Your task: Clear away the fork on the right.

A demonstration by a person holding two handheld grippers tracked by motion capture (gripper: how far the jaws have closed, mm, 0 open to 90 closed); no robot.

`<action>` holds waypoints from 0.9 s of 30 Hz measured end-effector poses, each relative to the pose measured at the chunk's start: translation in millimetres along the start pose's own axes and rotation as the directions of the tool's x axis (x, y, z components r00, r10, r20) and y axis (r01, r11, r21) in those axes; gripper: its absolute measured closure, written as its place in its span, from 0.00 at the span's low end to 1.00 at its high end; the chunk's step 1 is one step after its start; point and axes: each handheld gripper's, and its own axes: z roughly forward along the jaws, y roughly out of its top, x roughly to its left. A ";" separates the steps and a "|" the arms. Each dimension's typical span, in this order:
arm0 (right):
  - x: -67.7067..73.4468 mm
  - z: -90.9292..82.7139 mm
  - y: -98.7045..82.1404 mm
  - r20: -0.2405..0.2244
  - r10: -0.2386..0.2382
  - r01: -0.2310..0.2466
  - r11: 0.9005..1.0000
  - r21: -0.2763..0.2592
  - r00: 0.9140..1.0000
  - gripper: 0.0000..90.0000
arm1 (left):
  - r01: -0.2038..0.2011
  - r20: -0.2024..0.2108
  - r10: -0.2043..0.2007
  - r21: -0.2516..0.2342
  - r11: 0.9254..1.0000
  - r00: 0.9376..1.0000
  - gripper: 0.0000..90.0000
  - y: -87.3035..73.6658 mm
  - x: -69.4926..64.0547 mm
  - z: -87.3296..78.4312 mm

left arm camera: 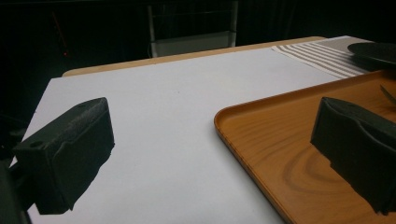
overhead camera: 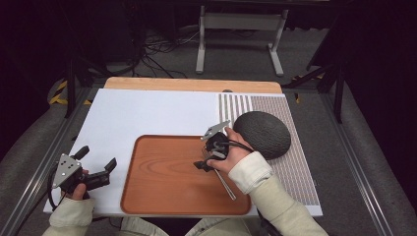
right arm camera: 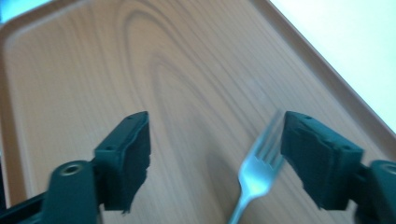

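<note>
Over the tray (overhead camera: pixel 162 196), the right claw (right arm camera: pixel 215 154) gapes wide, fork (right arm camera: pixel 257 172) seemingly loose between; left claw (left arm camera: pixel 210 154) apart

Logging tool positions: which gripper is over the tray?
The right gripper, open above the tray with a fork between its jaws; the left gripper is over the white board.

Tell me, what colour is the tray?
The tray is reddish-brown with a wood grain, clearest in the high view.

The blurred fork's (right arm camera: pixel 254 175) handle runs off the bottom edge.
</note>
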 end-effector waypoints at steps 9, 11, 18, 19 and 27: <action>-2.2 14.7 -0.7 0.019 -0.126 0.127 0.989 -0.074 0.992 0.75 | 0.002 -0.004 -0.002 -0.005 1.000 1.000 0.00 0.1 0.1 -0.5; -4.9 18.6 -2.6 0.023 -0.134 0.136 0.988 -0.068 0.991 0.84 | -0.001 -0.003 0.001 -0.005 1.000 1.000 0.00 0.2 0.2 -0.5; -14.1 30.3 -12.2 0.040 -0.137 0.137 0.991 -0.005 0.990 1.00 | -0.001 -0.003 0.001 -0.006 1.000 1.000 0.00 0.2 0.2 -0.5; -15.4 31.5 -13.5 0.041 -0.137 0.137 0.991 -0.002 0.990 1.00 | 0.001 -0.004 -0.001 -0.006 1.000 1.000 0.00 0.2 0.1 -0.5; -19.5 34.8 -17.3 0.064 -0.135 0.134 0.991 0.015 0.989 1.00 | 0.002 -0.004 -0.002 -0.007 1.000 1.000 0.00 0.2 0.1 -0.6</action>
